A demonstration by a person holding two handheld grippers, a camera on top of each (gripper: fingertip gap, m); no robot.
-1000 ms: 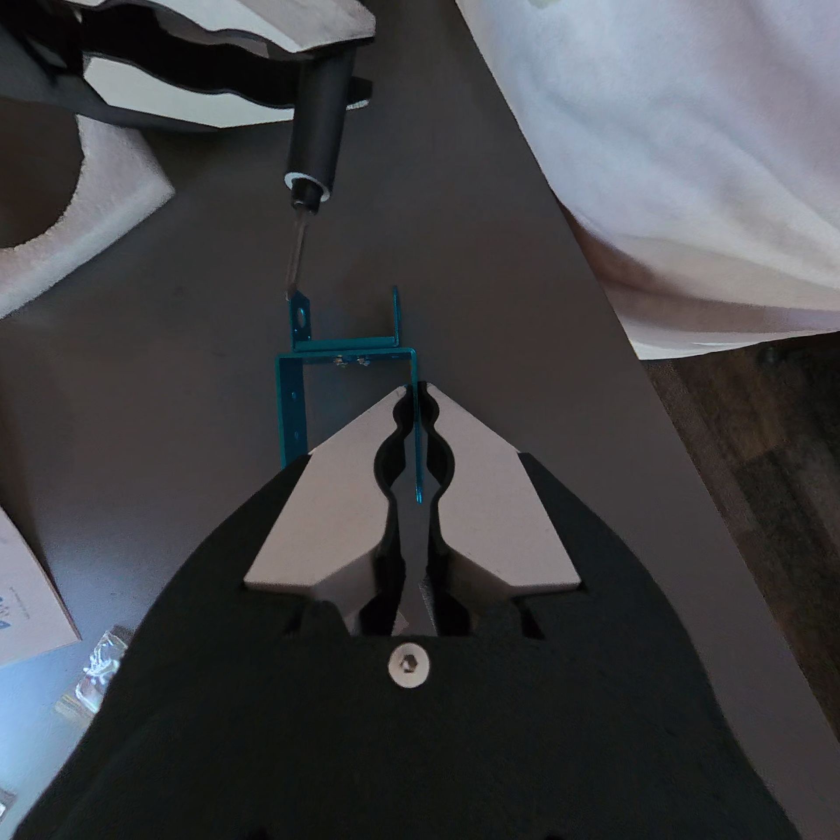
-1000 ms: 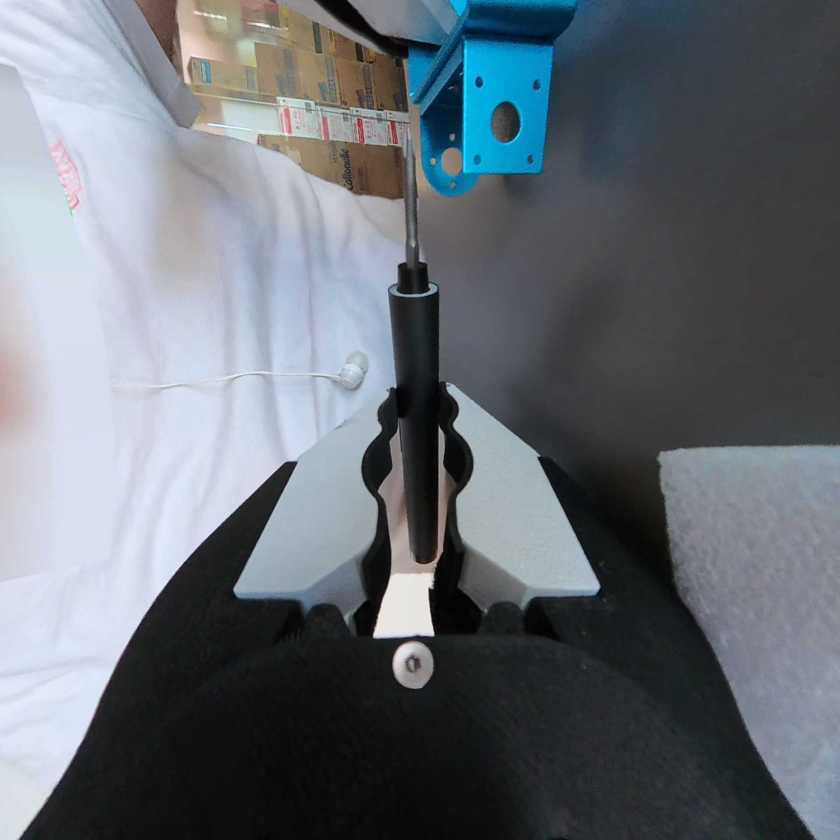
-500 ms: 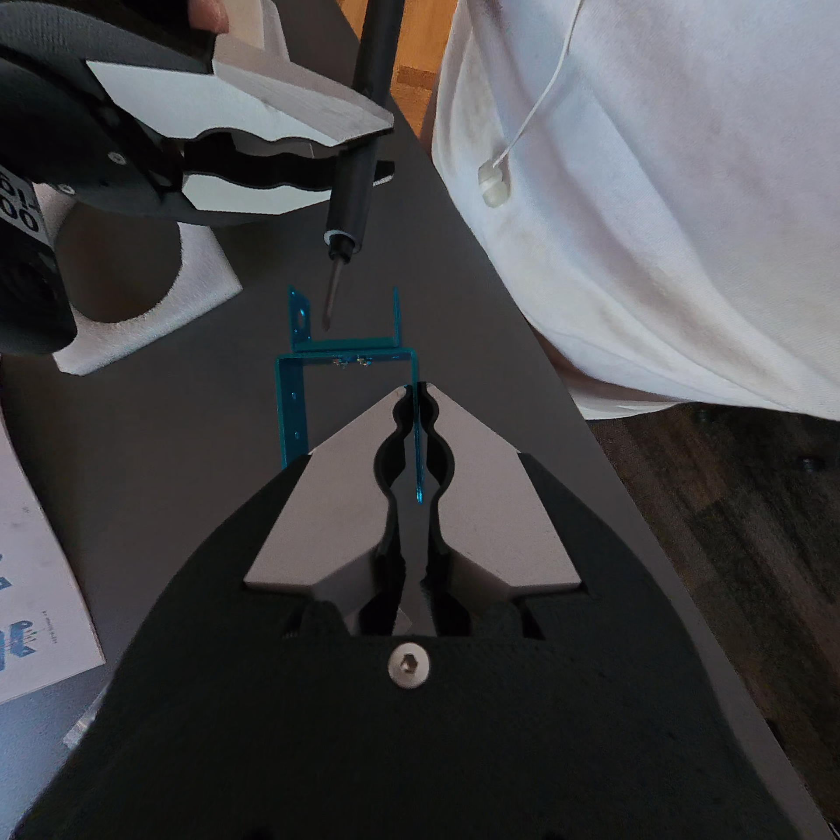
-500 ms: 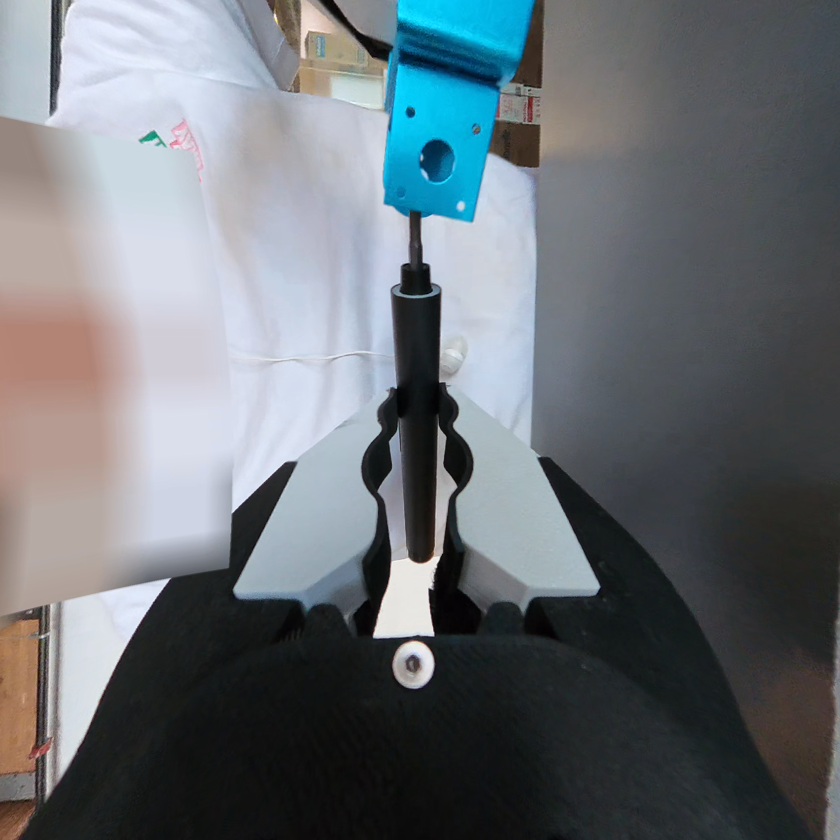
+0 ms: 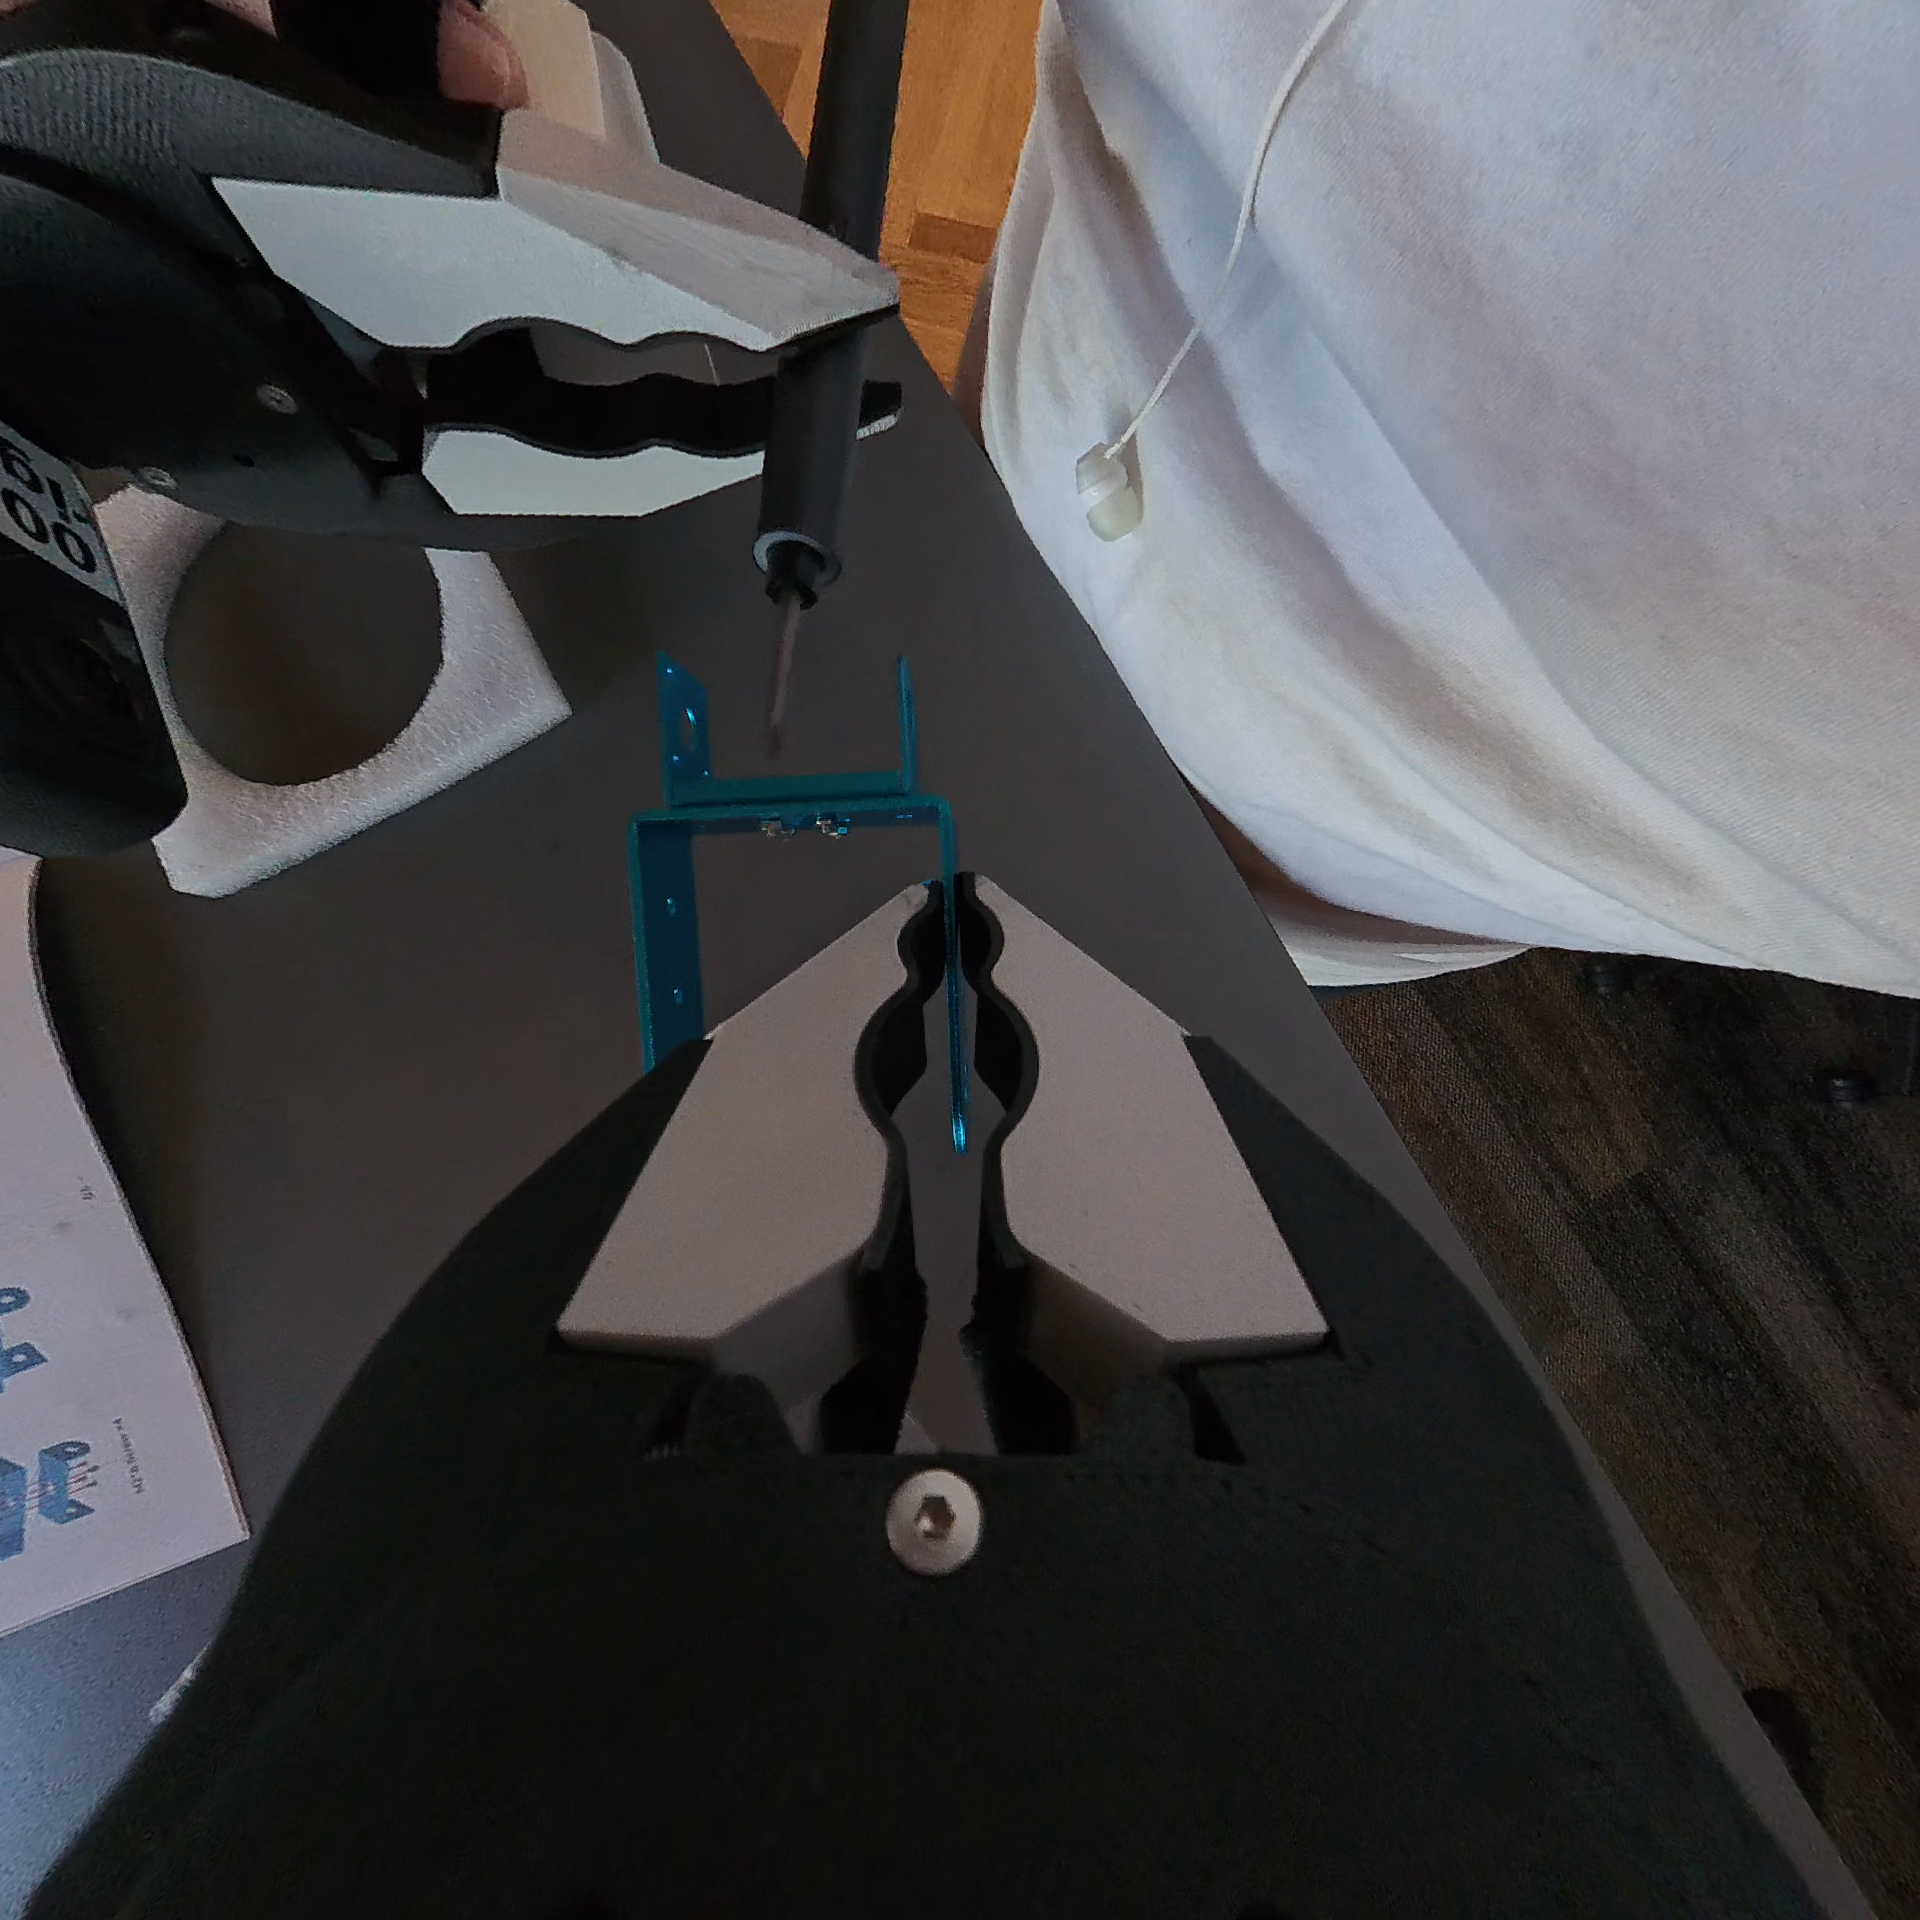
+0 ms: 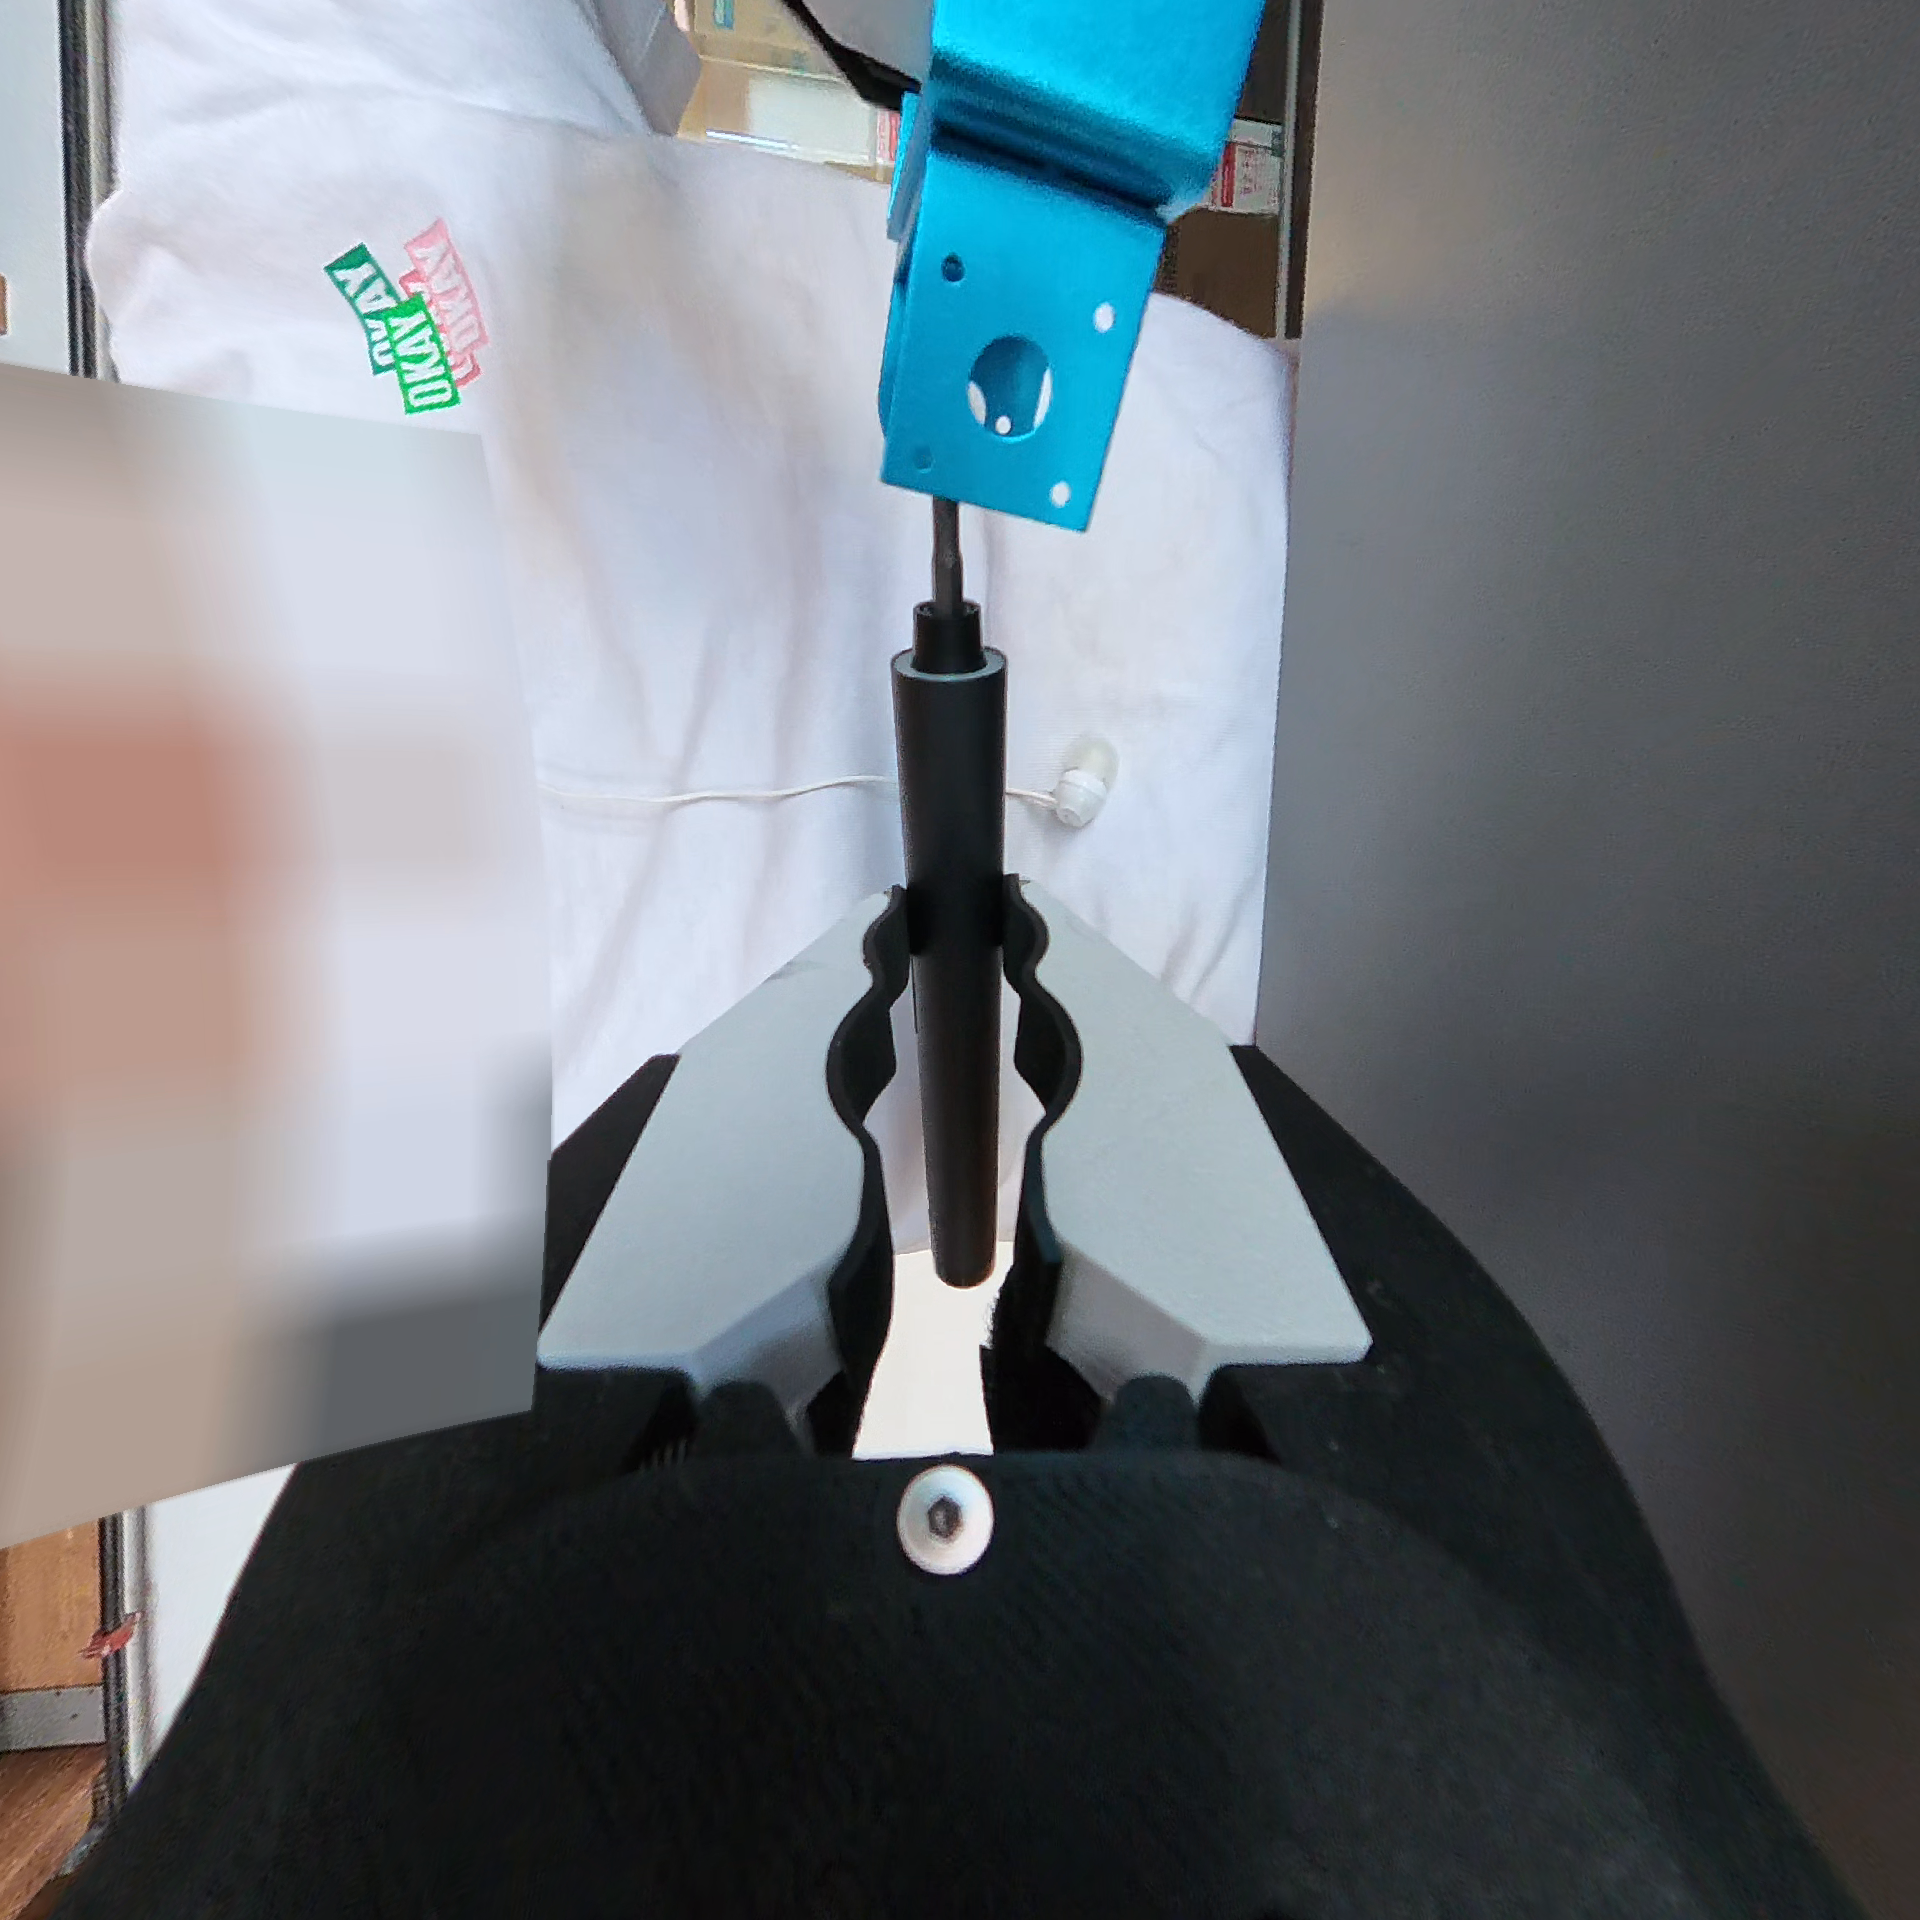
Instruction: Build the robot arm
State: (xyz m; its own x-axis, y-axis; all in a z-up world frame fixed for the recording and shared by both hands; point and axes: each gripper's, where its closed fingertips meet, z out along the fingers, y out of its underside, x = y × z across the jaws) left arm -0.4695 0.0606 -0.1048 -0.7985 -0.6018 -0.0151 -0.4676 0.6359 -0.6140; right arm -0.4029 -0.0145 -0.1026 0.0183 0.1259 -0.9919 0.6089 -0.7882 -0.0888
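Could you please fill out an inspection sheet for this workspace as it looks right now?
Surface: dark table, matte, edge running beside the person.
Job's things: blue metal bracket assembly, two U-shaped pieces joined back to back; black screwdriver, tip between the upper bracket's side walls.
Clutter: white foam block with a round cut-out; printed paper sheet at the left edge.
Grippers: left gripper shut on one bracket wall; right gripper shut on the screwdriver handle.
Cables: white earphone cord hanging over the white shirt.
Surroundings: wood floor; stacked cartons behind, blurred.
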